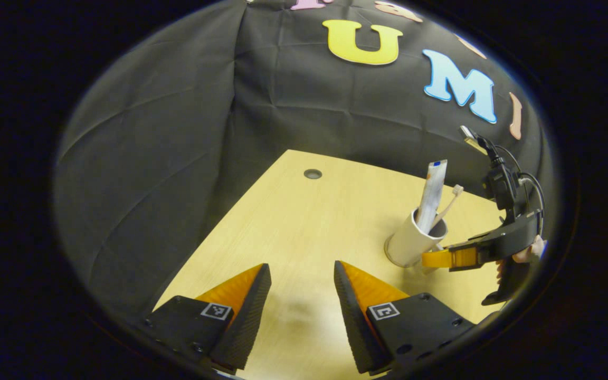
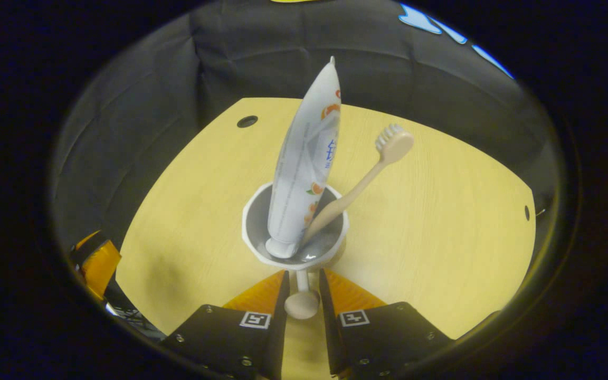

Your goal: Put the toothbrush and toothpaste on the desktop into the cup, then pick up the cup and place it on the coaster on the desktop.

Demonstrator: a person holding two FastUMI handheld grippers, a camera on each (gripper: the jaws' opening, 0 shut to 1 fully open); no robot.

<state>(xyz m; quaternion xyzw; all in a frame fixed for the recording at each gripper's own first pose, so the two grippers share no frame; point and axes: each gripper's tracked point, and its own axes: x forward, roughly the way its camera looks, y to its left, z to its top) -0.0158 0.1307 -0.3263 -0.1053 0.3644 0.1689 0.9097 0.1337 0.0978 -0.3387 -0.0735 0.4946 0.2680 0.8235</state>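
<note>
1. Both items are in: toothpaste (image 2: 304,158) and toothbrush (image 2: 359,184) stand leaning in the cup (image 2: 293,232) on the bench (image 2: 441,221).
2. Right gripper (image 2: 303,295): jaws closed on the cup's handle (image 2: 302,303).
3. Left gripper (image 1: 301,311): jaws open, holding nothing, over bare bench.
4. Left to do, I judge: lift the cup onto the coaster.

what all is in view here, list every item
white handled cup: 1, white, on the desk, near its middle
white toothpaste tube: 1, white with orange print, standing in the cup
beige plastic toothbrush: 1, beige, leaning in the cup, bristles up
light wooden desk: 1, pale yellow wood
round cable holes: 2, dark, at the far and right edges of the desk
black cloth wall: 1, black, behind the desk
left claw: 1, open above bare desk
right claw: 1, closed on the cup's handle
hand: 1, holding the right claw
</note>
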